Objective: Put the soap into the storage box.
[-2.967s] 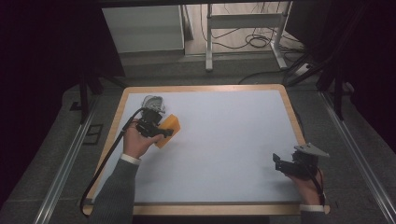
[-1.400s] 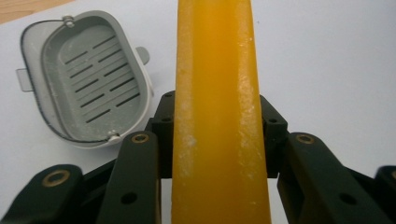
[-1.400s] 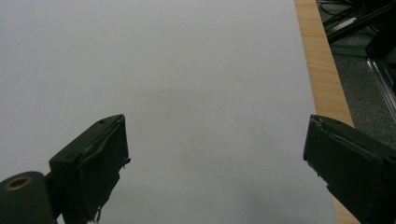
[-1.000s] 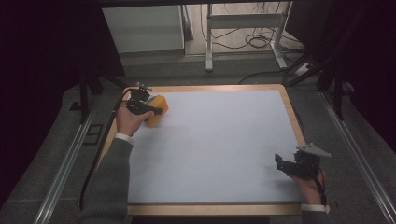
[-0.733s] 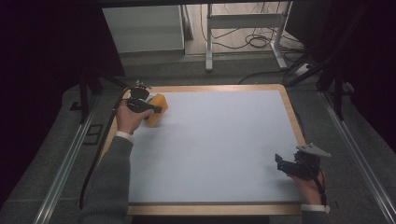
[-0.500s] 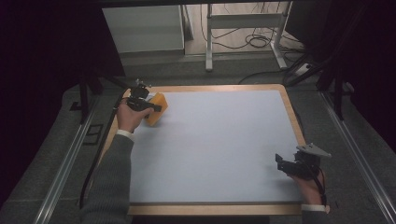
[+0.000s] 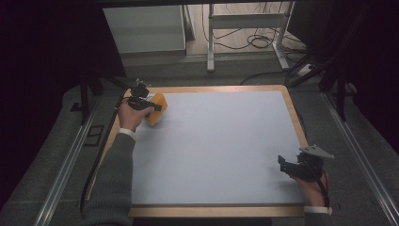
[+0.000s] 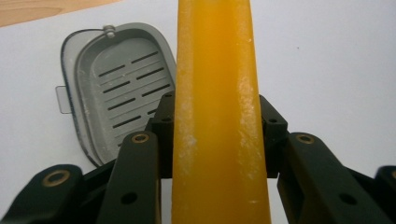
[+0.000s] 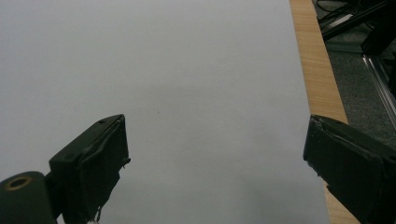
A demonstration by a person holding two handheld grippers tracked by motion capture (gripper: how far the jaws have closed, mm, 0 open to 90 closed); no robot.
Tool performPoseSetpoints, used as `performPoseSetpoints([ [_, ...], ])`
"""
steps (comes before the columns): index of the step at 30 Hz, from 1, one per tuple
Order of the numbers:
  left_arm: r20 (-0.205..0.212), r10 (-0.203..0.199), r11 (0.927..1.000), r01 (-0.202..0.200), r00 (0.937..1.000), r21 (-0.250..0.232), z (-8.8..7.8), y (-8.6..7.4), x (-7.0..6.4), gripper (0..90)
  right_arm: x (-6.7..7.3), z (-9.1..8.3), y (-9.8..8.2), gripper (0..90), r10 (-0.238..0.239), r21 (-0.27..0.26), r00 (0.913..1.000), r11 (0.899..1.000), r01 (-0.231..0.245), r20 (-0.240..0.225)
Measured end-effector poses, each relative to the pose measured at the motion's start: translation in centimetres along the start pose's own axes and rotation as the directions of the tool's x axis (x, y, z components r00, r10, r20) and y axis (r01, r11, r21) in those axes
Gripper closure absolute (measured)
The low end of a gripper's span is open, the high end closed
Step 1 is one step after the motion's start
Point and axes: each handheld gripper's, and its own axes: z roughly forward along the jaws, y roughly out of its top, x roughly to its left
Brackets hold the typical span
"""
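Two black jaws of the left gripper [image 8: 217, 140] pinch an orange container [image 8: 217, 116], its long axis running straight ahead between them.

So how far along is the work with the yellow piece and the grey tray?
Done: the left gripper is clamped on the yellow piece, at the table's far-left corner. In hand: it hangs over the slotted grey tray. Left: probably setting it down there. The right gripper waits open.
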Motion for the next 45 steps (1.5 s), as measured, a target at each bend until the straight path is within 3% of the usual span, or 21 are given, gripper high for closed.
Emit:
performPoseSetpoints([
  [15,-0.010,-0.098,0.9939,0.097,0.9951,-0.051,0.5,0.9,2.7,61.1,0.0,0.1,0.0,6.8,0.000,0.003,1.0000,1.000,0.000,0.008],
  [22,-0.023,-0.122,0.9912,0.121,0.9923,-0.055,1.2,1.6,3.2,61.1,-0.1,0.2,-0.1,6.8,0.000,0.010,1.0000,1.000,0.000,0.010],
  [25,-0.034,-0.150,0.9874,0.148,0.9881,-0.056,1.9,2.0,3.5,61.1,-0.2,0.2,-0.2,6.7,0.002,0.009,0.9999,1.000,-0.002,0.012],
  [40,-0.041,-0.176,0.9842,0.176,0.9835,-0.022,4.5,1.7,4.4,60.6,-0.3,0.2,-0.2,6.8,0.000,0.009,0.9999,1.000,0.000,0.016],
  [42,-0.033,-0.182,0.9828,0.181,0.9828,-0.038,4.4,1.6,4.4,56.7,-0.3,0.3,-0.2,6.8,0.000,0.011,0.9999,1.000,0.000,0.017],
  [43,-0.040,-0.188,0.9801,0.185,0.9813,-0.072,4.0,1.7,4.4,52.0,-0.3,0.3,-0.2,6.8,0.000,0.012,0.9999,1.000,0.000,0.017],
  [45,-0.043,-0.192,0.9796,0.189,0.9804,-0.068,3.5,1.9,4.4,39.2,-0.3,0.3,-0.2,6.8,0.000,0.011,0.9998,1.000,0.000,0.019],
])
